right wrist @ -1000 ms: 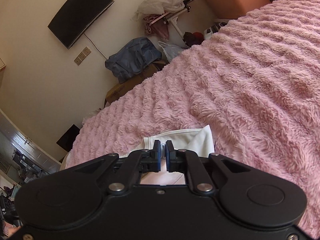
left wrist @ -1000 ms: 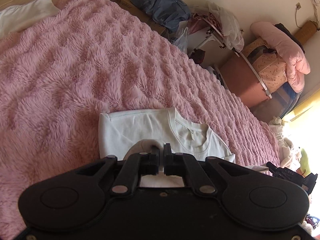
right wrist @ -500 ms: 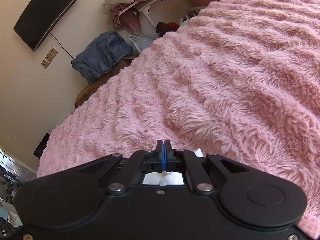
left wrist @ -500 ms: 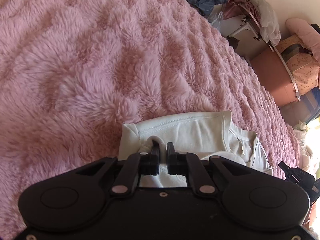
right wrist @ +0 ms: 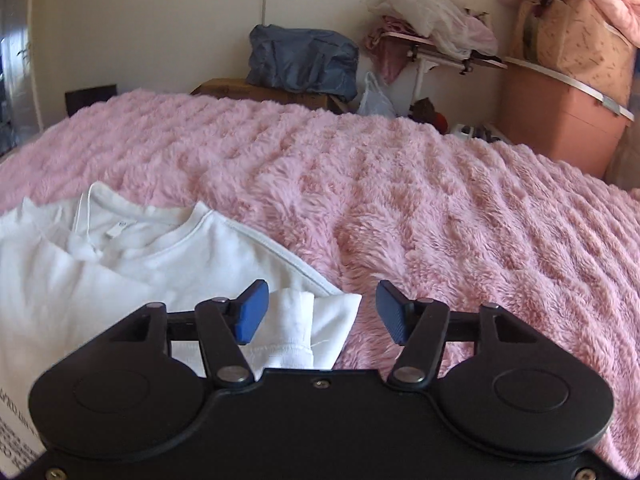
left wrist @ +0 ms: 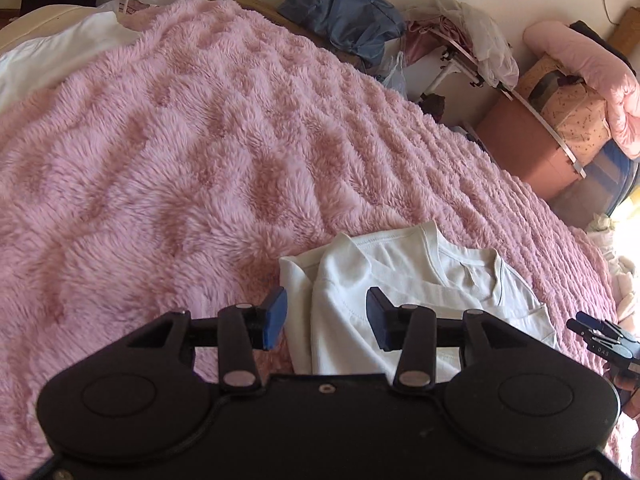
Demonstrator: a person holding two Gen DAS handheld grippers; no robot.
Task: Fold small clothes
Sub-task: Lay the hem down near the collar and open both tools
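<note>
Garment: white T-shirt [left wrist: 404, 276], partly folded, lies on the pink fluffy blanket [left wrist: 192, 160], neckline turned toward the far side of the bed.
Left gripper [left wrist: 326, 316]: jaws opening, pads clear of the cloth; the shirt's folded left edge lies under and between the fingers, nothing pinched.
Right gripper [right wrist: 318, 312]: jaws opening, released; the shirt's folded right corner and a sleeve hem [right wrist: 292, 320] lie in the gap, nearer the left pad, touching neither that I can tell.
Other tool: tip of the right gripper [left wrist: 600, 338] shows at the right edge of the left view, past the shirt.
Neck label [right wrist: 113, 233]: small white tag inside the collar, too small to read.
Print: grey lettering [right wrist: 16, 440] on the shirt at the bottom left of the right view, cut off and unreadable.
</note>
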